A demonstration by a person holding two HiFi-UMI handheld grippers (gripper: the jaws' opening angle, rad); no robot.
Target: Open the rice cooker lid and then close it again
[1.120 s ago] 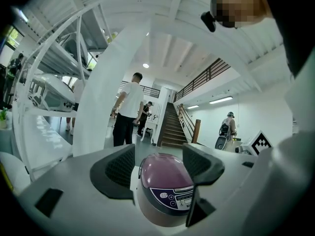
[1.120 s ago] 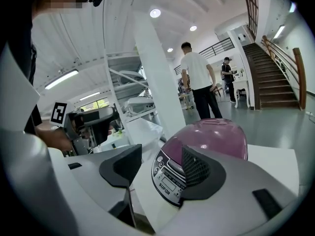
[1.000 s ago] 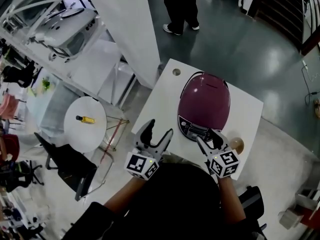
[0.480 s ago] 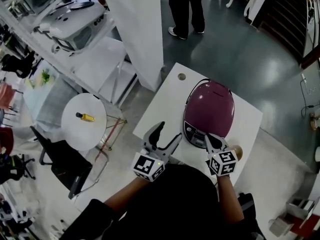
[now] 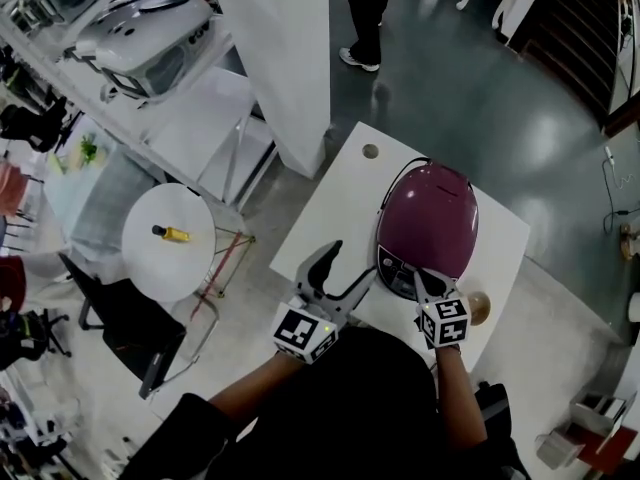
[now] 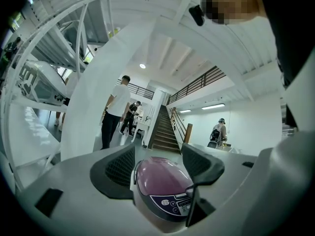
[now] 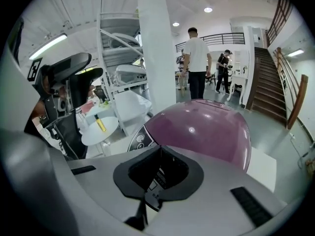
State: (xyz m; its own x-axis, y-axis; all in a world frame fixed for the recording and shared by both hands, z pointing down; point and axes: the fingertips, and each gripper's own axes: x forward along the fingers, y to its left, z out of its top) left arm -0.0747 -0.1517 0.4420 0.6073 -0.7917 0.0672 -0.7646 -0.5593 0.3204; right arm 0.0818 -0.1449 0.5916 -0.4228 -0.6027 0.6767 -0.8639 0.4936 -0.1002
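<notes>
The purple rice cooker (image 5: 428, 223) stands closed on the white desk (image 5: 340, 203). The right tongs (image 5: 425, 284), pressed together, are at its 6 o'clock edge, over the control panel (image 5: 396, 268). The left tongs (image 5: 348, 265) are apart and empty, at its 8 o'clock.

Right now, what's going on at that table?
A person holds a gripper in each hand at a purple rice cooker on a white table. Its lid is down. The right gripper, jaws shut and empty, points down at the front control panel. The left gripper hangs open beside the cooker, holding nothing.
</notes>
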